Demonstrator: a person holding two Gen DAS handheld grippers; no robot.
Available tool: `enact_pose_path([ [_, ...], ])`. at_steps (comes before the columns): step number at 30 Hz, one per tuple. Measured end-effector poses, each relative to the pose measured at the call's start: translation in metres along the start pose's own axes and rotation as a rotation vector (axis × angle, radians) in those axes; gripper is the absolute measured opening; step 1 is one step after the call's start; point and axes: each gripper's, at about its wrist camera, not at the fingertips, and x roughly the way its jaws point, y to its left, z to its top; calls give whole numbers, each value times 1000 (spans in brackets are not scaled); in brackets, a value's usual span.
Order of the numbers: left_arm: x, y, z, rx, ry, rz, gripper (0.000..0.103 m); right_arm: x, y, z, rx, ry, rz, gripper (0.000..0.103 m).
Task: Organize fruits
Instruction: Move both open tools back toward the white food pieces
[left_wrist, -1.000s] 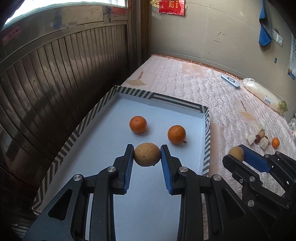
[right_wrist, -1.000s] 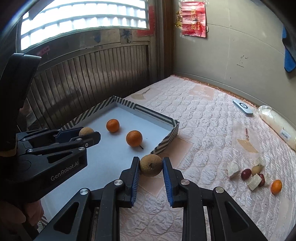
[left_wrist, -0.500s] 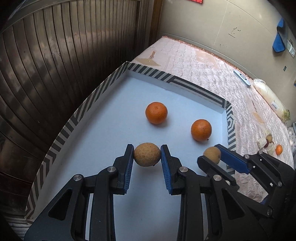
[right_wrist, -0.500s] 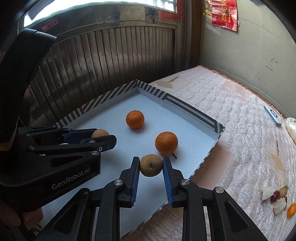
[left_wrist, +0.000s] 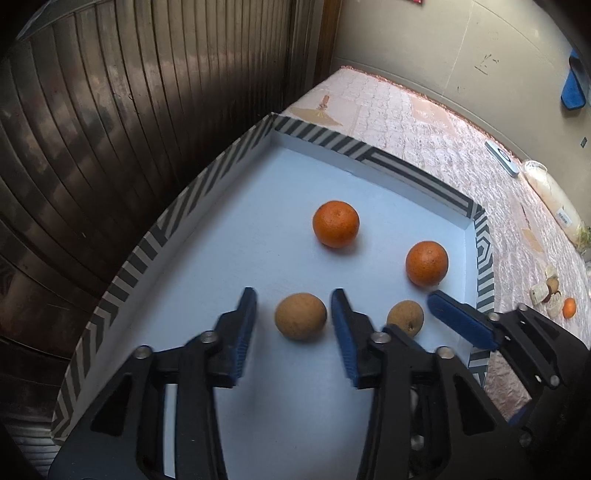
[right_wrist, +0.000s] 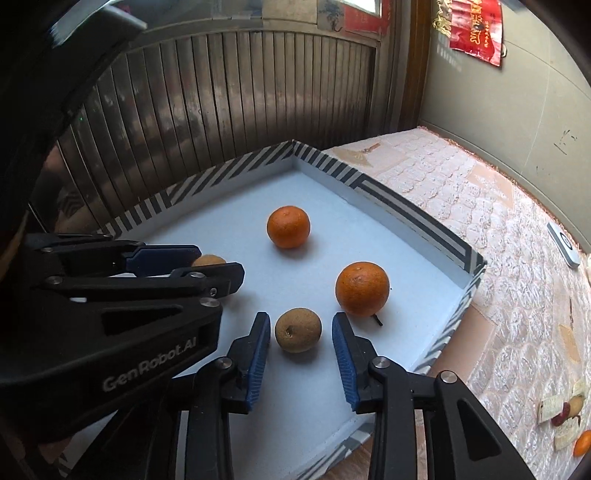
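Two brown fruits lie in the tray (left_wrist: 484, 258), each between a gripper's just-opened jaws, left gripper (left_wrist: 293, 325) and right gripper (right_wrist: 300, 338).

Both grippers are now over the striped-rim tray (left_wrist: 376, 157), lower and closer to its white floor than a second ago. The left gripper (left_wrist: 293, 315) has just been opening: its blue pads stand clear of the brown fruit (left_wrist: 300, 316), which now sits on the tray floor between them. The right gripper (right_wrist: 300, 332), previously out over the quilted mattress, has just been opening too, and its smaller brown fruit (right_wrist: 297, 329) rests on the floor, untouched by either pad.
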Motion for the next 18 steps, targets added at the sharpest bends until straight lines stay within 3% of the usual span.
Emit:
enact_pose_path([
  [2,-9,2,-1,-16,-31,1,62,-12,-2,-4,11,-25,-12,34],
  [5,-26,-3,-4,-15,-80,10,62,-38,-10,-15,40,-67,-36,36],
  [10,-66,-34,-20,38,-192,-2,62,-93,-31,-45,125,-154,-108,47],
  [18,-114,-89,-67,148,-279,-97,64,-163,-63,-99,245,-208,-233,48],
])
